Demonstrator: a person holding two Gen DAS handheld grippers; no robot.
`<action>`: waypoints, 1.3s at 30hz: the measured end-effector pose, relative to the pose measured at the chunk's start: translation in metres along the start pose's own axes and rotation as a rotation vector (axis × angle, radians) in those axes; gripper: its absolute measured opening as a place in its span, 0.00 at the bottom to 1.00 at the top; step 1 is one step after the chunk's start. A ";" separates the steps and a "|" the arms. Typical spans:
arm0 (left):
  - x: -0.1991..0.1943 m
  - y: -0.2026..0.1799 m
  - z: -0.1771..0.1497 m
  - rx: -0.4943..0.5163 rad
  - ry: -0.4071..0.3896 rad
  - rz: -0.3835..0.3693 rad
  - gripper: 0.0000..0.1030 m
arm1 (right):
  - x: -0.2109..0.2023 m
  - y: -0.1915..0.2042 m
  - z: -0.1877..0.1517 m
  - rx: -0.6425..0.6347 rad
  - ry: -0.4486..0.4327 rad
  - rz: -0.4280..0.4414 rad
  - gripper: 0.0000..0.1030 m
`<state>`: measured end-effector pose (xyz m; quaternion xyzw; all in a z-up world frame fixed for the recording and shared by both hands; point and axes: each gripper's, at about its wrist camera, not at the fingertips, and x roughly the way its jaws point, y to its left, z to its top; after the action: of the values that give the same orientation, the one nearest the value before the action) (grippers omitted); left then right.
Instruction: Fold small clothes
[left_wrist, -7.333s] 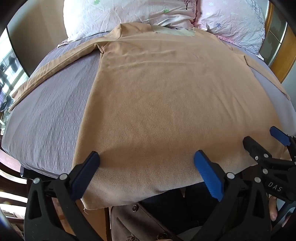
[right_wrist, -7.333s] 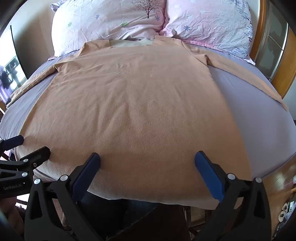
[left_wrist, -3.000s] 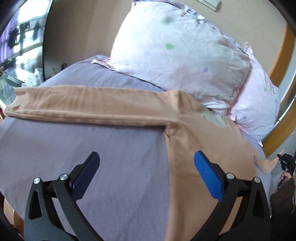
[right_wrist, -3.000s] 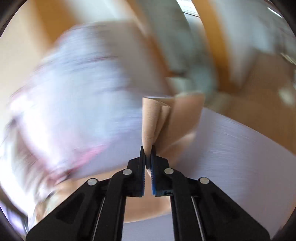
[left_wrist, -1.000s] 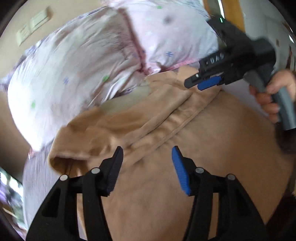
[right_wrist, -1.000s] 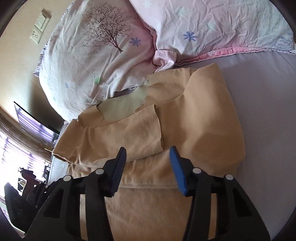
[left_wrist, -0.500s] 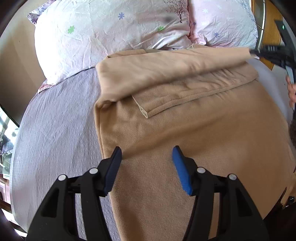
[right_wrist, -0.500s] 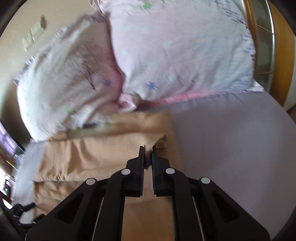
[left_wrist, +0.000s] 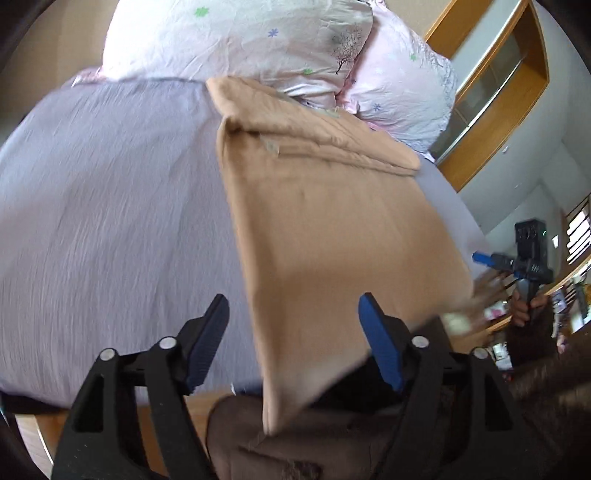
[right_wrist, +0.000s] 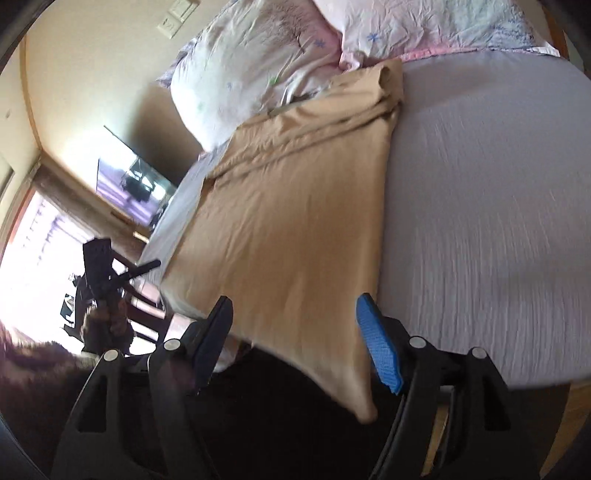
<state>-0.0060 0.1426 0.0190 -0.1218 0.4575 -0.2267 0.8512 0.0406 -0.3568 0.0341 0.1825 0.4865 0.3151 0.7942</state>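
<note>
A tan long-sleeved top (left_wrist: 325, 221) lies on the bed, both sleeves folded in across its upper part, so it forms a long rectangle; it also shows in the right wrist view (right_wrist: 295, 221). Its hem hangs over the near bed edge. My left gripper (left_wrist: 295, 332) is open and empty, near the hem's left corner. My right gripper (right_wrist: 295, 332) is open and empty, near the hem's right corner. The right gripper also shows far right in the left wrist view (left_wrist: 517, 266), and the left gripper shows at left in the right wrist view (right_wrist: 122, 273).
The bed has a lilac sheet (left_wrist: 110, 203), also seen in the right wrist view (right_wrist: 480, 221). Two floral pillows (left_wrist: 240, 40) lie at the head. A wooden wardrobe (left_wrist: 491, 92) stands to the right. A window and a dark screen (right_wrist: 129, 184) are on the left side.
Both grippers have pulled back from the collar end to the hem at the near bed edge. The right gripper, shut half a second ago, is now open. The sleeves lie folded across the top.
</note>
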 end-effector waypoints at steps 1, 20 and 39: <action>-0.004 0.006 -0.014 -0.025 0.007 -0.007 0.71 | -0.003 -0.002 -0.015 0.004 0.035 0.011 0.69; 0.044 0.032 -0.051 -0.346 0.084 -0.322 0.04 | 0.026 -0.048 -0.049 0.116 0.048 0.267 0.07; 0.145 0.089 0.250 -0.533 -0.157 -0.180 0.05 | 0.119 -0.113 0.281 0.330 -0.382 -0.046 0.07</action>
<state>0.2962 0.1480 0.0150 -0.3983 0.4209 -0.1631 0.7985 0.3659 -0.3546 0.0178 0.3550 0.3765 0.1730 0.8380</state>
